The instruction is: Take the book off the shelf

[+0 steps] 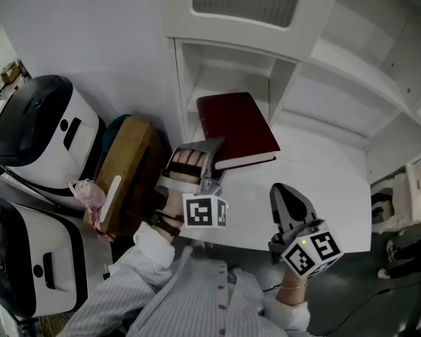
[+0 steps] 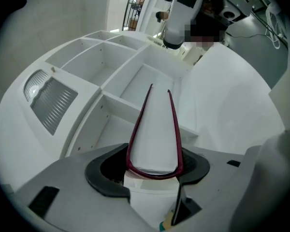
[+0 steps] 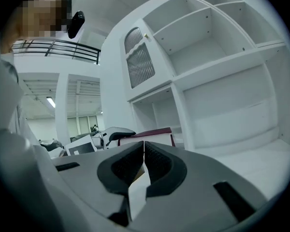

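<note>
The dark red hardcover book (image 1: 235,125) shows me a smooth, low-sheen cover and matt paper edges. The white shelf unit (image 1: 323,97) looks smooth and matt. My right gripper (image 3: 144,146) is matt grey plastic with ribbed black pads (image 3: 158,161).

A white rounded machine with a glossy black top (image 1: 38,125) stands at the left. A second like it (image 1: 28,258) stands nearer. A brown flat cardboard box (image 1: 130,167) stands beside them, with a crumpled pink bundle (image 1: 86,192) against it.

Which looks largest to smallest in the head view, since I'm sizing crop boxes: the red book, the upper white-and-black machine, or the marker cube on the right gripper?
1. Upper white-and-black machine
2. Red book
3. Marker cube on the right gripper, which looks smallest although it is nearest the camera
</note>
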Demonstrator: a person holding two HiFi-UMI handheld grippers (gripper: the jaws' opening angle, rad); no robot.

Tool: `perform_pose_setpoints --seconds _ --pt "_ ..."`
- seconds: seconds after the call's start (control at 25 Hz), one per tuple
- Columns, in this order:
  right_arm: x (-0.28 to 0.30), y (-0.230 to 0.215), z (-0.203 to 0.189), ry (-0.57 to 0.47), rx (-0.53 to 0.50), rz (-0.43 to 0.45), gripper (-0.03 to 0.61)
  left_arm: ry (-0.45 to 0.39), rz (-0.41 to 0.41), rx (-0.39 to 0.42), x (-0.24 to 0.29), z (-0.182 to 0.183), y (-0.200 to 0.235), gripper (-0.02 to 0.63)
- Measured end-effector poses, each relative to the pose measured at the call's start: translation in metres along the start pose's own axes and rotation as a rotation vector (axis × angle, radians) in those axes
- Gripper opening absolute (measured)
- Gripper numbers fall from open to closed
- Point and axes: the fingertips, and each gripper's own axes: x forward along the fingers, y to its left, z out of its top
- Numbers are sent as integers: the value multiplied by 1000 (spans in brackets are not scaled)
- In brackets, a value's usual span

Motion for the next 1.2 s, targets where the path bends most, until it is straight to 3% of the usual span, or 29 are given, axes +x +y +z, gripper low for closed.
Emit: perform_pose_setpoints --seconds 0.32,0.72,1.0,1.2 --pt "-62 -6 -4 27 -3 36 15 63 14 -44 -35 33 -15 255" --pt "-122 4 -22 71 -7 128 15 125 -27 -190 -91 68 -60 216" --pt "-158 2 -31 76 -10 126 15 99 -58 -293 -120 96 -87 216" --pt "-176 -6 -29 56 -5 91 15 46 -99 -409 -130 118 -96 216"
